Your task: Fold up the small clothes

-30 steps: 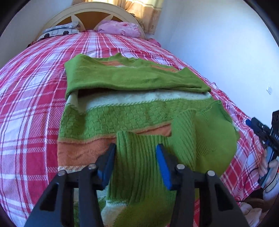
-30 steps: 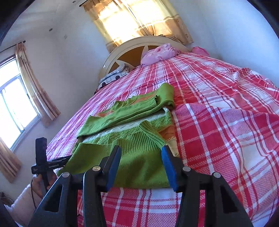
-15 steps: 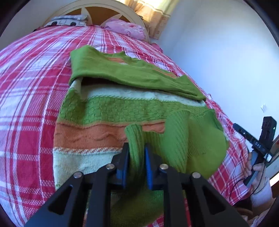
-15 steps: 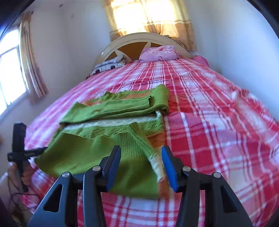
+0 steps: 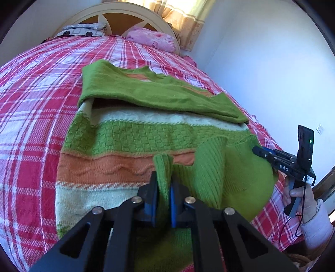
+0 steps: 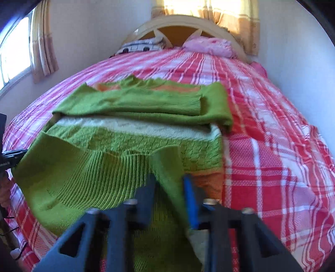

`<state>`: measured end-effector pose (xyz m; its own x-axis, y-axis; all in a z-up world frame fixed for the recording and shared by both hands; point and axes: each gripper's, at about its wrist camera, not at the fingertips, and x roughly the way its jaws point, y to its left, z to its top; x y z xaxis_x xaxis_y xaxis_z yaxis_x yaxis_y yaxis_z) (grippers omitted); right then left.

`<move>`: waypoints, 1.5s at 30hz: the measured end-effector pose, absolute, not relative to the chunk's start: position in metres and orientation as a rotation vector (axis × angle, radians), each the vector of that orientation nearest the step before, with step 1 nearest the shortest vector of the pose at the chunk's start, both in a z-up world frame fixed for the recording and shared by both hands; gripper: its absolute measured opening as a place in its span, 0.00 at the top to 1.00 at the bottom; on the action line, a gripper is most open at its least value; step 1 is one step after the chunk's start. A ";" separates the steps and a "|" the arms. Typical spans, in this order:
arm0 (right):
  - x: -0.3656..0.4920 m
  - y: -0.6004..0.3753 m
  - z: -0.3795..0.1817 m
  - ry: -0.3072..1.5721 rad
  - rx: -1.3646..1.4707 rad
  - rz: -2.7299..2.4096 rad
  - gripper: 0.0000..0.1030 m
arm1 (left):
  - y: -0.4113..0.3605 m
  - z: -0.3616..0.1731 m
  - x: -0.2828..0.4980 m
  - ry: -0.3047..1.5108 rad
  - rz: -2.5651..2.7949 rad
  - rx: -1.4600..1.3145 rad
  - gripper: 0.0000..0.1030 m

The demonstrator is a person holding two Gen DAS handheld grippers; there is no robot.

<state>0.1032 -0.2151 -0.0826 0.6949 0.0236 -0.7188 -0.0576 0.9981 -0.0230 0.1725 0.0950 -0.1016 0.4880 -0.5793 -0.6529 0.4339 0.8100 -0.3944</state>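
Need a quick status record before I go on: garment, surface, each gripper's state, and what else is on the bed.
garment: green, orange and cream knit sweater, lying flat, one sleeve folded across its far part
surface: bed with red plaid cover
left gripper: shut on a ribbed green fold of the sweater
right gripper: fingers either side of a green fold; frame blurred, closure unclear
other items: pink pillow and patterned pillow at the headboard

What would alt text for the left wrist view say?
The left gripper, jaws shut, pinches a ribbed fold of a green, orange and cream sweater spread on a red plaid bed. The right gripper, hand-held, is at the right edge.
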 end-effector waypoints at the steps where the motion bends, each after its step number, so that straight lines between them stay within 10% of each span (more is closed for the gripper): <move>1: 0.100 -0.216 -0.079 0.795 -0.048 0.038 0.93 | 0.097 -0.099 0.171 0.852 -0.615 -0.193 0.91; 26: 0.225 -0.228 0.050 0.503 -0.109 -0.061 0.93 | 0.115 0.000 0.356 0.681 -0.375 -0.287 0.91; 45: 0.383 -0.267 -0.090 0.837 -0.123 -0.216 0.91 | 0.103 -0.118 0.474 0.876 -0.175 -0.384 0.81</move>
